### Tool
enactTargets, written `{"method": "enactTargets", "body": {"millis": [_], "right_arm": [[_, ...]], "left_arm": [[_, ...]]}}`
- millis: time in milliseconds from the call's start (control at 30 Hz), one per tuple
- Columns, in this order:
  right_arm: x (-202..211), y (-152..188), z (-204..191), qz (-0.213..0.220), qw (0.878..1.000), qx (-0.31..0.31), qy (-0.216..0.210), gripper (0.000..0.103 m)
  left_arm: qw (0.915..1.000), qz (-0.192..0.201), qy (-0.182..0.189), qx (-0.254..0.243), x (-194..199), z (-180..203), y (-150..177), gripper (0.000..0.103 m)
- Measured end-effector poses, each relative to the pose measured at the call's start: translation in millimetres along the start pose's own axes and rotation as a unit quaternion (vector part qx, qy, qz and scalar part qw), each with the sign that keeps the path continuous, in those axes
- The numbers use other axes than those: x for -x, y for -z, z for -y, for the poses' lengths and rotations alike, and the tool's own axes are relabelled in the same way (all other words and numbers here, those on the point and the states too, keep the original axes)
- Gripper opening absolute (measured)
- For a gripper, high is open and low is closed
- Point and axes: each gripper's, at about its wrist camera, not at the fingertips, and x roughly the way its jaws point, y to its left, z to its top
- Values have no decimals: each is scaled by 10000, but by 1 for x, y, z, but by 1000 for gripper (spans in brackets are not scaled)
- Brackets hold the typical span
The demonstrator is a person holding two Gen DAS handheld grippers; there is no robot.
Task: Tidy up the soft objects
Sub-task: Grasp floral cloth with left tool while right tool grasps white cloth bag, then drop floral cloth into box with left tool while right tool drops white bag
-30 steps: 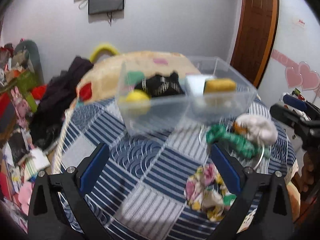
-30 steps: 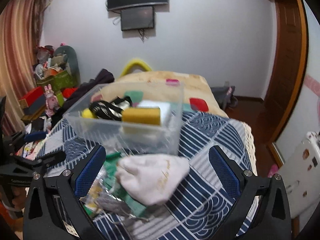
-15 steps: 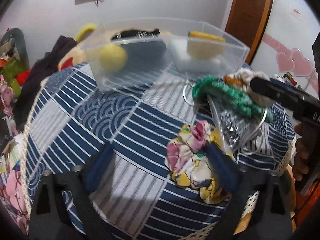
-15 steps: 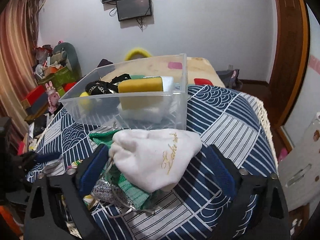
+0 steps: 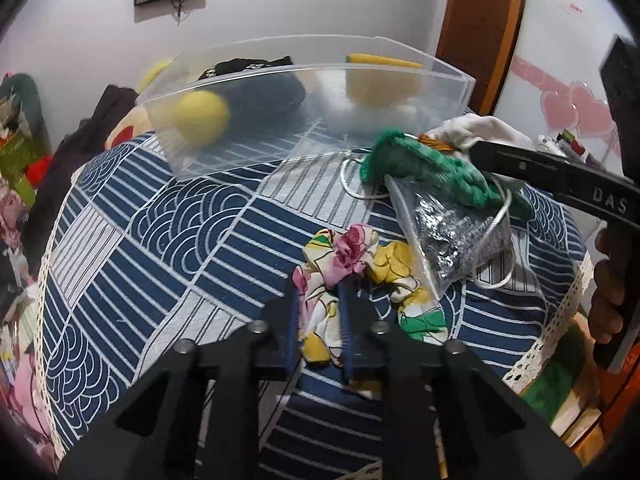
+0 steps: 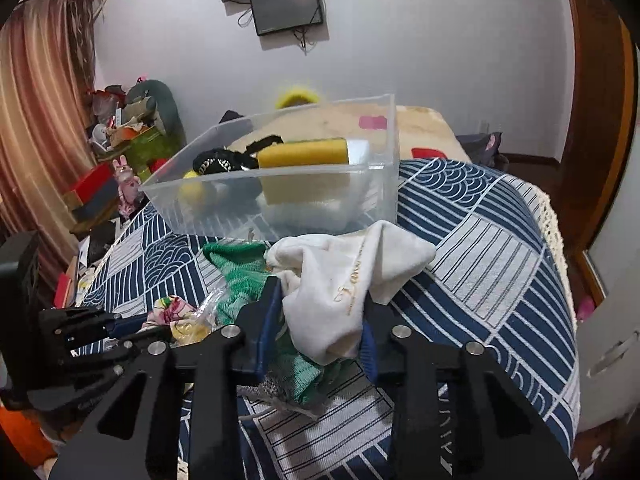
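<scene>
A clear plastic bin [image 5: 280, 92] [image 6: 372, 184] stands at the table's far side with a yellow ball [image 5: 202, 118], a black item [image 6: 218, 162] and a yellow sponge [image 6: 304, 154] inside. My left gripper [image 5: 318, 320] is shut on a floral fabric piece [image 5: 352, 260] lying on the patterned cloth. My right gripper [image 6: 320, 324] is shut on a white pouch [image 6: 344, 276], which lies over a green knit item [image 6: 236, 276] [image 5: 424, 164] and a clear bag of silver stuff [image 5: 456, 232].
The table wears a blue-and-white patterned cloth [image 5: 160, 232] with a lace edge [image 6: 556, 224]. A cluttered shelf and boxes [image 6: 120, 140] stand at the left, a bed [image 6: 420, 128] behind the bin, a wooden door [image 5: 476, 20] at the right.
Both grippers moved down and forward to the pile and closed: the left on the floral fabric, the right on the white pouch. Both were open a second ago.
</scene>
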Motion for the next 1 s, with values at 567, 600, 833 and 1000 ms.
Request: {"method": "enactTargets", "body": {"millis": [567,600,833,1000], "right_arm": [[41,-28,-7,745,9972,-46,104,30],[43,-31,-8,796,9968,-33,105,30],[53,-56,-19,1207,9926,137,40,30],[49,-75,-29,1467,9887,294,-10,30]], "left_arm": [[9954,746,-310,506,59,-35,-34,12],[9951,798,-296,504,60,-38,-39,12],[9911,1227,-347,379,76,-41,-68,12],[9862,1543,-350,483,86,-46,-90,12]]}}
